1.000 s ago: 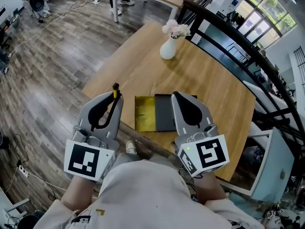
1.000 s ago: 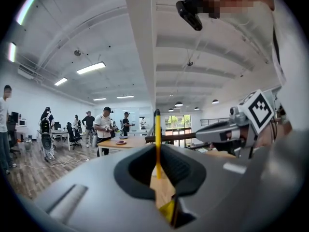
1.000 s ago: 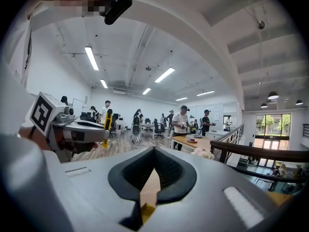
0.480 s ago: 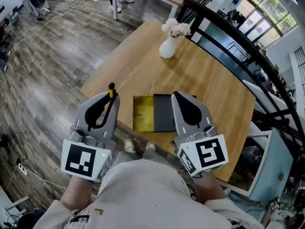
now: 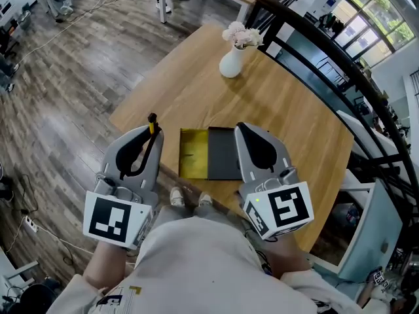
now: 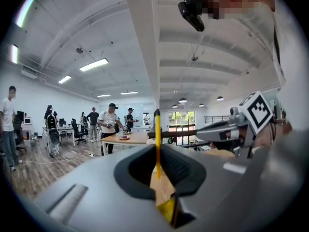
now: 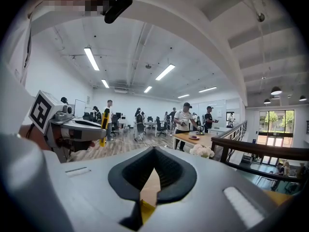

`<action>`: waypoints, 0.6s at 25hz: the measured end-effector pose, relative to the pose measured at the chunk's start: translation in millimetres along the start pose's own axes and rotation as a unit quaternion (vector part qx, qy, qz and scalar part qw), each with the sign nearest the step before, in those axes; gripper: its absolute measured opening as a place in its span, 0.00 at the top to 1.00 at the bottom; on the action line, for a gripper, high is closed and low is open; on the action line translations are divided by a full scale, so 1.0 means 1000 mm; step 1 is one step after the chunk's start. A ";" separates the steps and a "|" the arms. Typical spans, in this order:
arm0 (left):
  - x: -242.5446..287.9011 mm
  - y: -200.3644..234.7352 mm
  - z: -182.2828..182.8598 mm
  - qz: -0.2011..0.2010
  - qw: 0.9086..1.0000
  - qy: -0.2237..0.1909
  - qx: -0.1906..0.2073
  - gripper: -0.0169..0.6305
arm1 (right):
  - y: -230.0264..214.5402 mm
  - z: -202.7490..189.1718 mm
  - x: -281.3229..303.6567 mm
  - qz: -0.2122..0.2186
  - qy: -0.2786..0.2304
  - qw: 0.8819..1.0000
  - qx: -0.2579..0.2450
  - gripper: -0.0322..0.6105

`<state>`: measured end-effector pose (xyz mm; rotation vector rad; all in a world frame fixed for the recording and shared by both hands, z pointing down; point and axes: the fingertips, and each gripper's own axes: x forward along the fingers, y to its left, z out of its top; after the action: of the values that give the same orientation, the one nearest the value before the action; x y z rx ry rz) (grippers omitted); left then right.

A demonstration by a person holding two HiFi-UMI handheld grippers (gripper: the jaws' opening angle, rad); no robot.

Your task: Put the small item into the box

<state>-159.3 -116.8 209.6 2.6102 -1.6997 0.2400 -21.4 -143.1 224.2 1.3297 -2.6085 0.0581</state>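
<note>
Our L gripper (image 5: 153,133), lower left, has fingers pinching a yellow pen (image 5: 153,122). R gripper (image 5: 242,131): fingers pressed together, nothing in them. Box (image 5: 194,154) sits open on the surface (image 5: 196,90), frame centre, btwn both.

1. Item (image 5: 152,122): a thin yellow stick with a black tip, clamped between the left gripper's (image 5: 153,136) jaws, its tip poking past them, just left of the box.
2. Box (image 5: 194,154): flat and open, a yellow half beside a dark grey half, lying at the table's (image 5: 196,90) near edge.
</note>
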 end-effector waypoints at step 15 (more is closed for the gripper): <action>0.031 -0.012 -0.046 -0.012 0.997 0.078 -0.018 0.94 | -0.013 -0.032 0.019 0.015 0.028 0.999 0.017 0.95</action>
<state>-141.2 -135.6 260.4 2.5108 -1.6069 0.3964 -15.8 -161.8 259.0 1.2821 -2.5917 0.1437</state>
